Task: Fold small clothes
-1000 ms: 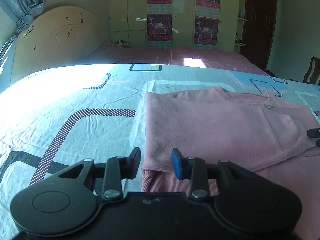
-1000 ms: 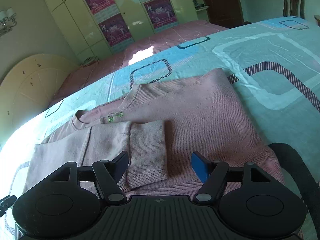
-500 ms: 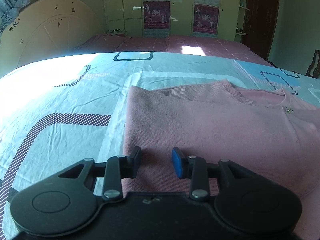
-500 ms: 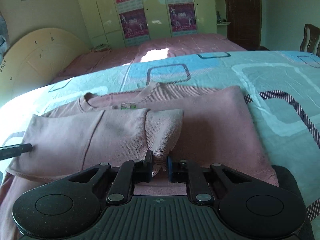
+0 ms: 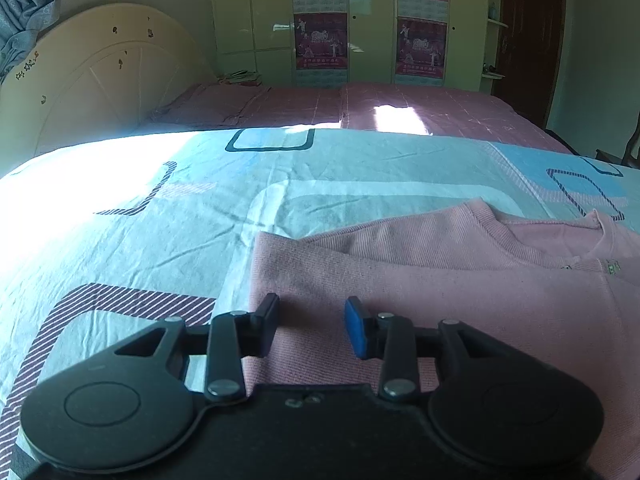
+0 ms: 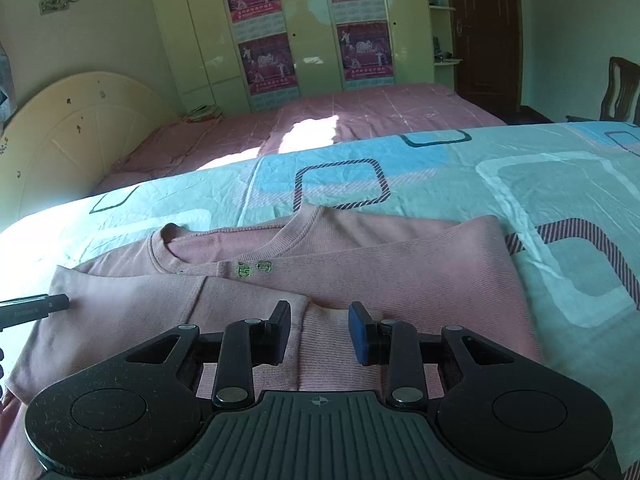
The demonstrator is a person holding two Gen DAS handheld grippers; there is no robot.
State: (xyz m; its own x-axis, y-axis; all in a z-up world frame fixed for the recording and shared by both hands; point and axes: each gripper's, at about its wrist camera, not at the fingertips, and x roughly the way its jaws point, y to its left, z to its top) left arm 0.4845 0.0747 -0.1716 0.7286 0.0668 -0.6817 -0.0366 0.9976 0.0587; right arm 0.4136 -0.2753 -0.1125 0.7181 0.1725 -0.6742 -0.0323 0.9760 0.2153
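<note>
A pink sweater (image 6: 400, 276) lay partly folded on a bed's patterned sheet (image 6: 560, 184), one sleeve (image 6: 160, 312) turned across its chest. The right gripper (image 6: 319, 330) hovered over the sleeve's cuff, its fingers (image 6: 280, 334) having just been opening, parted and clear of the fabric. The left gripper (image 5: 312, 326) (its fingers also apart, pinching nothing) hung above the sweater's side edge. A pink-covered bed (image 6: 360, 120) stood behind.

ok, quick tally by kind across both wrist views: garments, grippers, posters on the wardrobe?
Pink sweater: 1
Grippers: 2, the left gripper and the right gripper, both open above the sweater
Posters on the wardrobe doors: 4
Total: 7
</note>
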